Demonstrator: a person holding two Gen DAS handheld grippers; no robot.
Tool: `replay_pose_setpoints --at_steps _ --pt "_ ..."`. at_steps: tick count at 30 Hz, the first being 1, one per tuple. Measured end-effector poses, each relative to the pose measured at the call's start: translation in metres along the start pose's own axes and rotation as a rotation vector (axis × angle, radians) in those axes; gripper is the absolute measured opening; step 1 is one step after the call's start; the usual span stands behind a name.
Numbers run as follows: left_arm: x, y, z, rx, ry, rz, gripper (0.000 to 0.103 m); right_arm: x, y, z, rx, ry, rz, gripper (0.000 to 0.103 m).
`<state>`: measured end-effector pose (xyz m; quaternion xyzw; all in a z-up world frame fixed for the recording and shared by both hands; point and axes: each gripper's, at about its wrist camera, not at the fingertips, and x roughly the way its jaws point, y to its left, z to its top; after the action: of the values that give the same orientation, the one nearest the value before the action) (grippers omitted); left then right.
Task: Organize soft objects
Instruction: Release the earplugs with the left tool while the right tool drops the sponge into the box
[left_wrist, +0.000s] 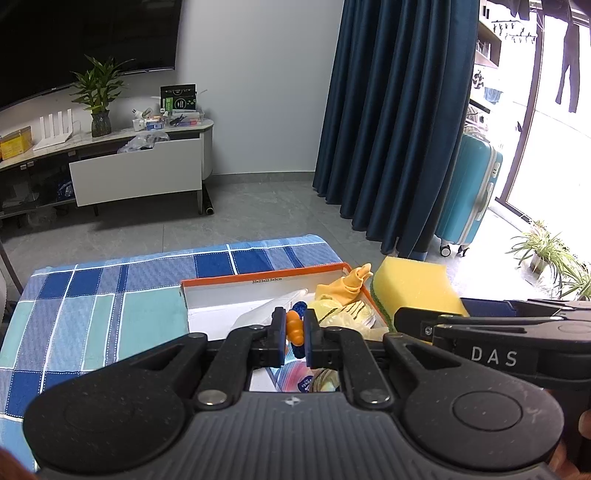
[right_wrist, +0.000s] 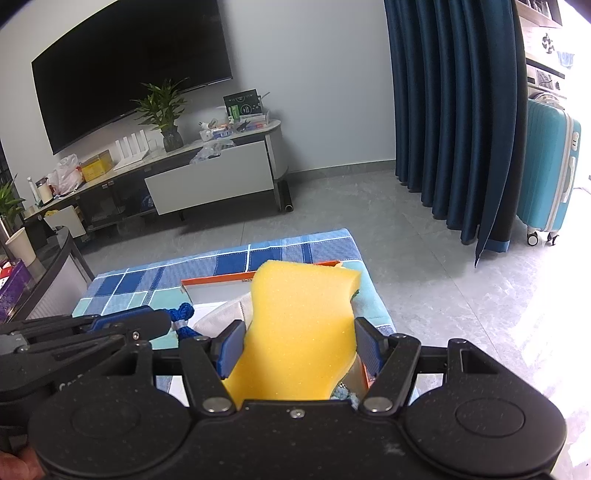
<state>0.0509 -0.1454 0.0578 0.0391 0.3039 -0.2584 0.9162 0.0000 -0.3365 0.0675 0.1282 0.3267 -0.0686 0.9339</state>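
The left gripper has its fingers clamped on a small orange toy above the box. The right gripper has its fingers clamped on a yellow sponge and holds it over the right end of the box. The box sits on the counter with a blue checked cloth. Inside the box lie yellow soft things.

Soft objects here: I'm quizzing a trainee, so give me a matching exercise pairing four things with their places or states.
Things:
1. yellow sponge
2. orange toy
3. orange-rimmed box
4. teal suitcase

Places or states:
a. on the checked cloth
b. on the floor by the curtain
c. clamped in the left gripper
d. held in the right gripper

Pairs: 1-d, 2-c, 3-a, 4-b
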Motion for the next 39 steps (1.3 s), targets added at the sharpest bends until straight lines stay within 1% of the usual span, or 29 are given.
replay_pose_setpoints --at_steps 12,17,19,24,27,32,37,39 --pt "0.012 0.006 0.007 -0.006 0.009 -0.009 0.012 0.016 0.002 0.005 -0.001 0.029 -0.002 0.078" --pt "0.016 0.007 0.009 -0.005 0.012 -0.015 0.012 0.022 0.003 0.004 0.002 0.041 0.001 0.080" --pt "0.018 0.008 0.010 -0.003 0.012 -0.014 0.012 0.024 0.001 0.006 0.004 0.047 0.009 0.081" --pt "0.022 0.011 0.011 -0.009 0.019 -0.012 0.012 0.026 -0.002 0.007 0.015 0.043 0.024 0.080" --pt "0.024 0.012 0.012 -0.010 0.022 -0.012 0.012 0.025 -0.006 0.008 0.038 0.054 0.069 0.082" --pt "0.030 0.009 0.015 -0.005 0.033 -0.036 0.012 0.015 -0.009 0.008 0.047 0.011 0.012 0.082" --pt "0.038 0.001 0.023 0.022 0.034 -0.055 0.013 0.006 -0.017 0.008 0.067 -0.010 -0.008 0.082" --pt "0.043 -0.002 0.025 0.043 0.035 -0.059 0.014 0.003 -0.020 0.007 0.068 -0.020 -0.013 0.082"
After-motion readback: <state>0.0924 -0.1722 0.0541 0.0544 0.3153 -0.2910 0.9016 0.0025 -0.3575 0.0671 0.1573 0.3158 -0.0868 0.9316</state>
